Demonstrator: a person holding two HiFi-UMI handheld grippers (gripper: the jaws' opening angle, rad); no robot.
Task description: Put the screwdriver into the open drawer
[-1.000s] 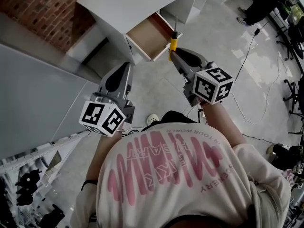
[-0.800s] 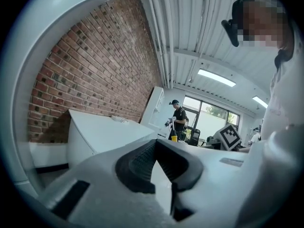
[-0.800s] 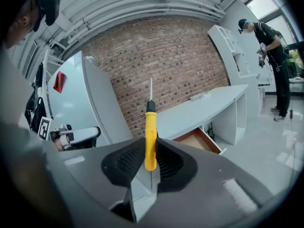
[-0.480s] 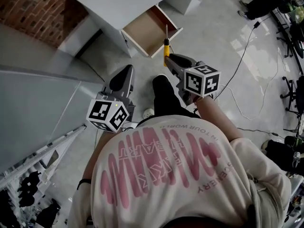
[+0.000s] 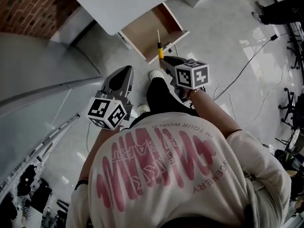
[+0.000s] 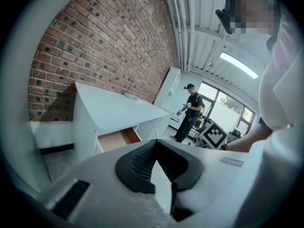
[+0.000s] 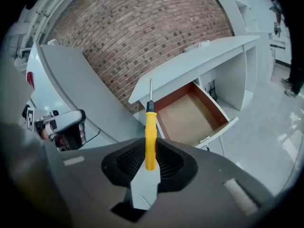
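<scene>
- Pale, glossy floor [image 5: 228, 37] spreads below us, with a red brick wall [image 5: 28, 8] at the upper left and a white tabletop [image 5: 133, 1] in front of it.
- Under that tabletop one drawer [image 5: 147, 32] stands pulled out, and we see its brown inside from above.
- We hold the right gripper [image 5: 164, 61] just in front of the drawer, tilted down toward it. Its fingers [image 7: 124, 163] are clenched on the yellow handle of the screwdriver [image 5: 160, 51].
- From the fingers the screwdriver sticks straight out, and its black collar and thin metal shaft point at the drawer. It is in the air, not yet inside; in the head view its tip overlaps the drawer's front edge.
- We hold the left gripper [image 5: 124, 71] to the left of the right one and farther back from the drawer. Its fingers [image 6: 137, 167] meet at the tips with nothing between them.
- Far off, in the left gripper view, a person [image 6: 190, 110] in dark clothes stands by bright windows.
</scene>
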